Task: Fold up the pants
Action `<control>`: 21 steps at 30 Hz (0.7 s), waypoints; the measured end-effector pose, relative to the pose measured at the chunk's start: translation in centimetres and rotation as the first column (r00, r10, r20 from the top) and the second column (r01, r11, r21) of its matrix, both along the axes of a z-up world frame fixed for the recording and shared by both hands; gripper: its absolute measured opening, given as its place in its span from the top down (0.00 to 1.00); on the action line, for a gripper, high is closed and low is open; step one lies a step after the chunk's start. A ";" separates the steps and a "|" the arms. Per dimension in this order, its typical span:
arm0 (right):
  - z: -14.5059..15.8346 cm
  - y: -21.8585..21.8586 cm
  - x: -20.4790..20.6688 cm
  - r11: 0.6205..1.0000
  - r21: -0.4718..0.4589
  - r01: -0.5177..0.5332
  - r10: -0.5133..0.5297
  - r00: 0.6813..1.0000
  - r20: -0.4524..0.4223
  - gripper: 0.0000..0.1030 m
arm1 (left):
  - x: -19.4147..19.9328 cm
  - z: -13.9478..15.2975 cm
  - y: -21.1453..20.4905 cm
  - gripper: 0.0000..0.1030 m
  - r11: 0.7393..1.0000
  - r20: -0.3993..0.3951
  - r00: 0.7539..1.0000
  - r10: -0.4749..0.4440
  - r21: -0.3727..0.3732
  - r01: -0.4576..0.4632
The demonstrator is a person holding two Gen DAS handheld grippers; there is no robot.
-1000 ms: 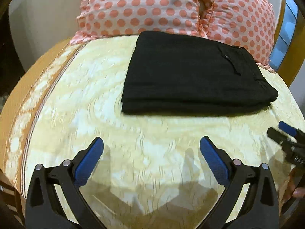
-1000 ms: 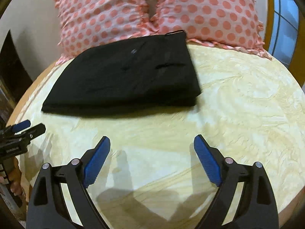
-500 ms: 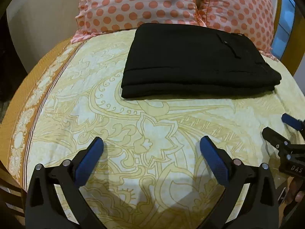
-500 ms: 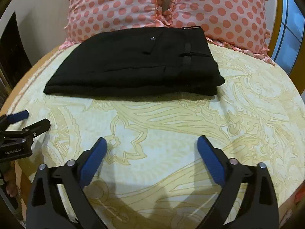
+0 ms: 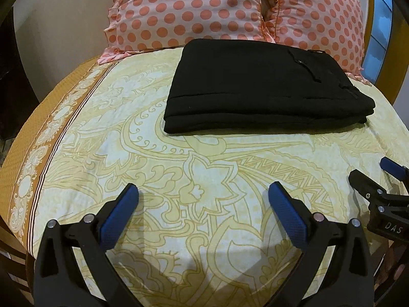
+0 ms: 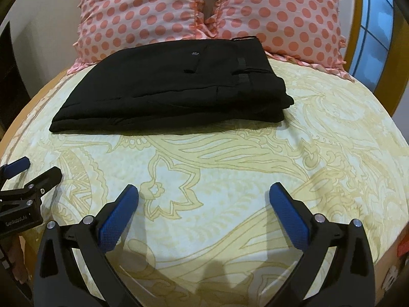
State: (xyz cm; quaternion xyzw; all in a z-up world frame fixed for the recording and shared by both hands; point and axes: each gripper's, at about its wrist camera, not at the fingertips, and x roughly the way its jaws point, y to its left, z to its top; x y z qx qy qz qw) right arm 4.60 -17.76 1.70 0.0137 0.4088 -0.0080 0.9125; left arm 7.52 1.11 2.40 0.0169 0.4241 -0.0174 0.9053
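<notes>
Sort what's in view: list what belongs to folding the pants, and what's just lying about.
Belongs to the job:
black folded pants
left gripper, open
right gripper, open

Just lying about:
two pink polka-dot pillows
yellow floral bedsheet

Right gripper point(image 5: 388, 176) was cut by the right frame edge in the left wrist view; only part of its label read. Left gripper point(image 6: 24, 171) was cut by the left edge in the right wrist view, label too small to read. Pillows point(image 6: 209, 7) ran off the top edge. Pants point(image 6: 173, 87) hid the pillows' lower edge at the bed's head edge.
</notes>
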 end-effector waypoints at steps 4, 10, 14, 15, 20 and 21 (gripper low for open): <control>0.0 0.1 -0.2 1.000 -0.001 0.017 -0.017 1.000 0.011 0.01 | 0.0 0.0 0.0 0.02 1.000 0.005 1.000 -0.001 0.000 0.001; 0.0 0.1 -0.2 1.000 -0.002 0.017 -0.017 1.000 0.012 0.01 | -0.1 0.0 0.0 0.02 1.000 0.010 1.000 -0.002 0.000 0.002; 0.0 0.1 -0.1 1.000 -0.002 0.018 -0.018 1.000 0.011 0.01 | -0.1 0.0 0.0 0.02 1.000 0.011 1.000 -0.002 0.000 0.002; 0.0 0.1 -0.1 1.000 -0.002 0.019 -0.019 1.000 0.011 0.01 | -0.1 0.0 0.0 0.02 1.000 0.010 1.000 -0.001 0.000 0.001; 0.0 0.1 -0.1 1.000 -0.002 0.019 -0.019 1.000 0.012 0.01 | -0.2 0.0 -0.1 0.02 1.000 0.011 1.000 0.001 0.000 -0.001; 0.0 0.1 -0.1 1.000 -0.002 0.019 -0.019 1.000 0.012 0.01 | -0.2 0.0 -0.1 0.02 1.000 0.011 1.000 0.001 0.000 -0.001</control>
